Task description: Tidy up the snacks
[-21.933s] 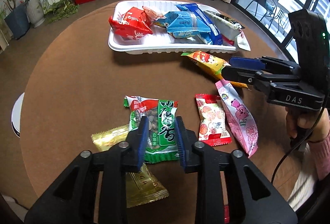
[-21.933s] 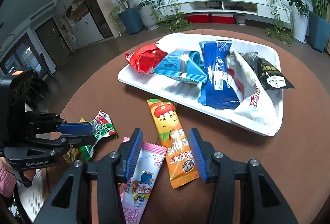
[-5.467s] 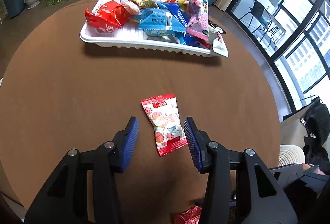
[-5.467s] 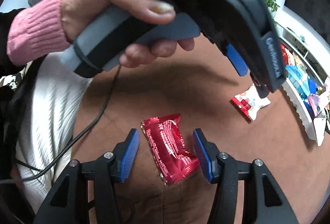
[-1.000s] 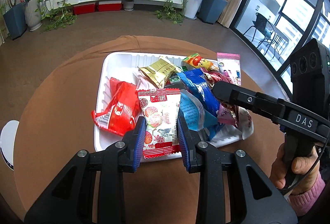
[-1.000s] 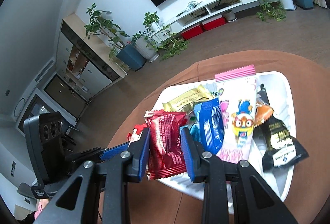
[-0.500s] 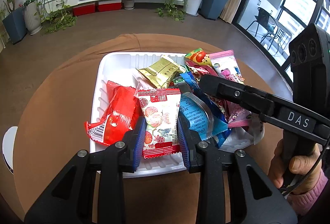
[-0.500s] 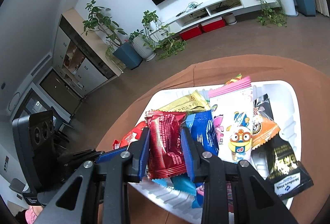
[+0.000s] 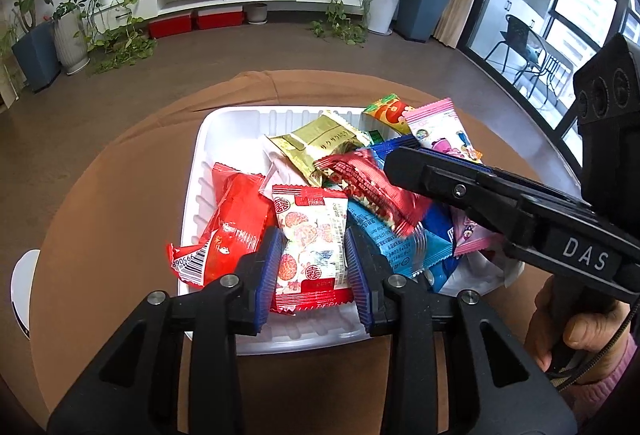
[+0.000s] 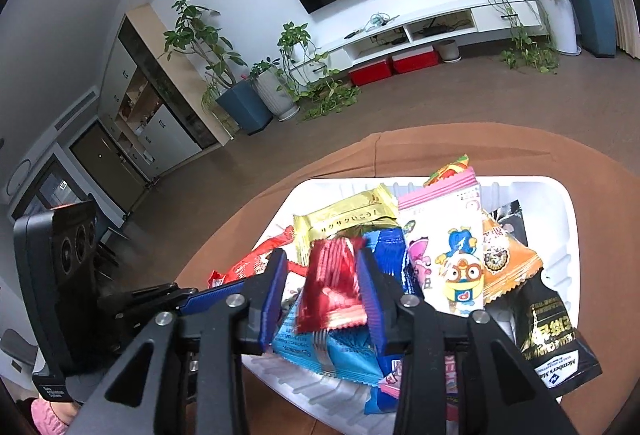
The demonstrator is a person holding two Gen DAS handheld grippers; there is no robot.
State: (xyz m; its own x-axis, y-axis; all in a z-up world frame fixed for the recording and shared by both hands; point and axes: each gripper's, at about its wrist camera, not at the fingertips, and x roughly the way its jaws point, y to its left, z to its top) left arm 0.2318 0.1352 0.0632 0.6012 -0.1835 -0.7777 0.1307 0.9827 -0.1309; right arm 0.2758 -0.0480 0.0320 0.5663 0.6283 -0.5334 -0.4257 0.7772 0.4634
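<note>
— While both of you hang over the white tray [image 9: 208,163], what's between your jaws?
— My left gripper [image 9: 314,269] pinches the red-and-white packet [image 9: 312,235]; my right gripper [image 10: 322,293], jaws just widening, has the dark red packet [image 10: 330,295] loose between them.

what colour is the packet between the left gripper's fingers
White with red ends and a red fruit print: the snack packet, clearest in the left wrist view.
</note>
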